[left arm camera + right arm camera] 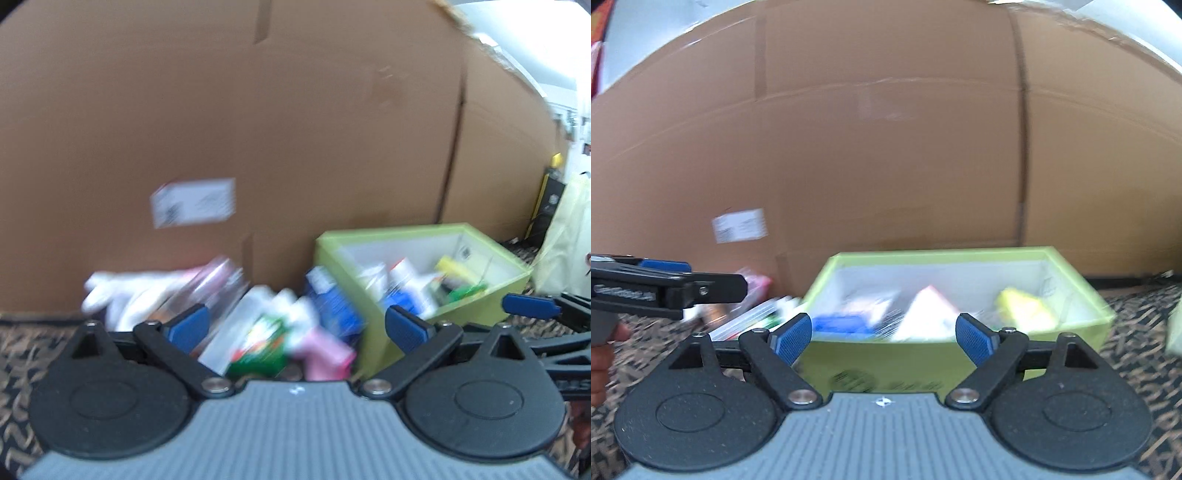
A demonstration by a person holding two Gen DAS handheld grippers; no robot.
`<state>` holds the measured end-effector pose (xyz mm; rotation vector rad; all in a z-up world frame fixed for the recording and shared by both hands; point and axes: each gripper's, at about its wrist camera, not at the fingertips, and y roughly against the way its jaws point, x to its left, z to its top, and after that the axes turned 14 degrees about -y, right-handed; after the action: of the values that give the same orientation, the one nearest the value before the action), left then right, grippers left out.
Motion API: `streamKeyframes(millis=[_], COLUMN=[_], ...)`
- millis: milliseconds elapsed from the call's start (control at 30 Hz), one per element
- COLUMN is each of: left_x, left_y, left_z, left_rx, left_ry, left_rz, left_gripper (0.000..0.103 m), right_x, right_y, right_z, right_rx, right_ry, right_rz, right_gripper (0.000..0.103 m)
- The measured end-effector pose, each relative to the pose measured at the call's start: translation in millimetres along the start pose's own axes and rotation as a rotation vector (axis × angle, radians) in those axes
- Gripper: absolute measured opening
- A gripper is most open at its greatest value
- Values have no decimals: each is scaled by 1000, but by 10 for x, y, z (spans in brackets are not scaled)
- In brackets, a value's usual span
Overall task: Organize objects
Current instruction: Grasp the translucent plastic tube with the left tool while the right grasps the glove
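While the green bin (pixel 960 354) sits on the patterned carpet (pixel 1137 354) against a big cardboard box (pixel 886 147), already partly filled with bottles and packets, a loose pile of items (pixel 266 325) lies on the floor just beside its left wall. The pile is what remains to be sorted: a blue carton (pixel 334 302), a pink bottle (pixel 325 354), a green-and-white packet (pixel 258 347), a clear plastic container (pixel 218 284) and something white (pixel 122 295) at the far left.

The left gripper (pixel 295 326) is released, its blue pads spread wide with nothing pressed between them, and it faces the pile. The right gripper (pixel 884 334) is also released and empty, aimed at the bin's near wall. My reading is that this is a gap between picks, with both claws free to fetch another object. The next move would call for the left gripper to single out one item on top of the heap, probably the pink bottle or the packet, line its pads across a narrow side and clench without dragging the neighbours.

Both views are smeared by motion, so labels and exact shapes cannot be read. The bin's contents are mostly a blur, the pile's lower items are covered by those above, and only part of a hand (pixel 602 354) shows at the left edge of the right wrist view
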<state>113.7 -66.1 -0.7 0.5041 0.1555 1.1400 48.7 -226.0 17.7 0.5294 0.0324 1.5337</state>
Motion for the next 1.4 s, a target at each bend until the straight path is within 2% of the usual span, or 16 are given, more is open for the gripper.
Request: streamKeyframes(millis=[200,333,400,600,700,767,867,933,1000,1067,1167,1400], left_x=[470,596,630,658,660,663,654,641,609,580,515,402], left_y=[86,3,-67,-378,-484,-538,-597,-614,-573,-475,-242,354], left_z=[-485,-580,-567,-496,-489,-496,-522,-551,-572,-596,-672,-954], left_rx=[110,137,139,164,179,196,219,229,225,223,223,252], left_ry=[60,33,23,-3,-15,-14,-17,-22,-31,-24,-40,-18], left_rz=[45,76,77,74,67,33,0,-5,-10,-41,-58,-86], left_gripper=[102,97,97,86,75,55,33,29,27,26,25,26], right_x=[460,697,782,879,853,852,853,852,855,838,795,748], right_y=[-74,-214,-249,-447,-550,-637,-746,-814,-874,-879,-757,-164], right_z=[-442,-607,-628,-608,-577,-558,-544,-543,-544,-544,-527,-558], right_rx=[132,193,193,144,138,137,134,127,125,131,111,105], right_ry=[32,61,79,140,130,133,136,128,124,113,103,73], right_rz=[87,112,116,15,-10,-15,-26,-46,-54,-47,-30,67], right_gripper=[88,84,83,70,67,60,54,53,46,19,12,10])
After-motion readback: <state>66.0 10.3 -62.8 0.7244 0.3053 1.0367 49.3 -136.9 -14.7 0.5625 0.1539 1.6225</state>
